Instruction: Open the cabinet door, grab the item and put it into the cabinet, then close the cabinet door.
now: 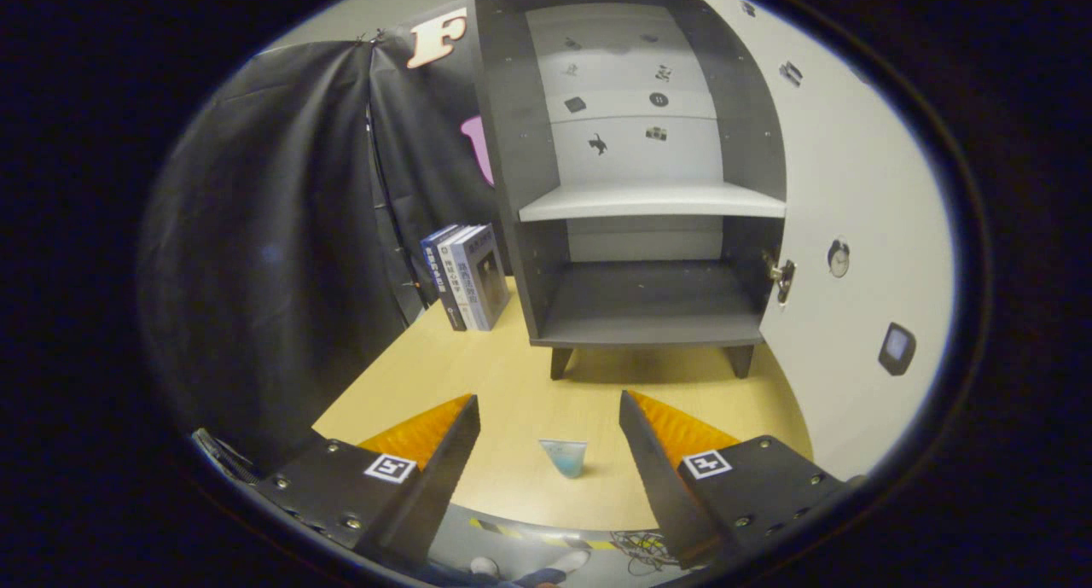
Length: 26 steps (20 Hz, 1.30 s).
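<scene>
Two fingers of the gripper (548,417) stand spread wide with nothing between them but air, and the small blue cup (563,457) sits on the wooden table (478,375) in that gap, near the table's front edge. The cabinet (648,187) beyond has its door (853,229) swung open. A clumsy close could tip the cup or nudge it off the edge.

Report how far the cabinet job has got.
Done: the cabinet door stands swung open, showing the cabinet with a bare lower shelf. In hand: the gripper is open, its fingers to either side of the small blue cup on the table, neither touching it. Left: grasp the cup, place it inside the cabinet, and shut the door.
</scene>
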{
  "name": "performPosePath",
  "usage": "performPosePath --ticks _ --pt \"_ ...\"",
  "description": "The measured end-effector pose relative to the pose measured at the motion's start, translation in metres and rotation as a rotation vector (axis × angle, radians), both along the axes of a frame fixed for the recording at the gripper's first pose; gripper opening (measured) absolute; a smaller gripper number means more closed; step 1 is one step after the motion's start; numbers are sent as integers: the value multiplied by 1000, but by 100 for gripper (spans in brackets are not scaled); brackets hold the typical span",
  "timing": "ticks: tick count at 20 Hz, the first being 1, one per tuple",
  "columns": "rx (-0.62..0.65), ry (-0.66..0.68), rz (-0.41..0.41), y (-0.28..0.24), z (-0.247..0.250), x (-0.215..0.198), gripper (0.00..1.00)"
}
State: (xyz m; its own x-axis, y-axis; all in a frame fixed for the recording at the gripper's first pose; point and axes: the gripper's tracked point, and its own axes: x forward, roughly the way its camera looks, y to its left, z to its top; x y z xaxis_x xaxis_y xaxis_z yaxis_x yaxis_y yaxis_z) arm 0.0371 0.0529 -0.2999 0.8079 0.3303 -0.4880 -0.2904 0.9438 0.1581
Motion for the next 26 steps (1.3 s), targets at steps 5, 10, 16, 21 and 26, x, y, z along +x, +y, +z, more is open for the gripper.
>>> performPosePath --ticks 5,10,16,21,26 --pt "-41 84 -55 4 -63 19 98" --pt "-89 137 -76 10 -114 26 98" --pt "-144 185 -96 8 -156 28 84" --pt "-158 168 -91 10 -151 27 55" --pt "-119 105 -96 7 -94 36 55"
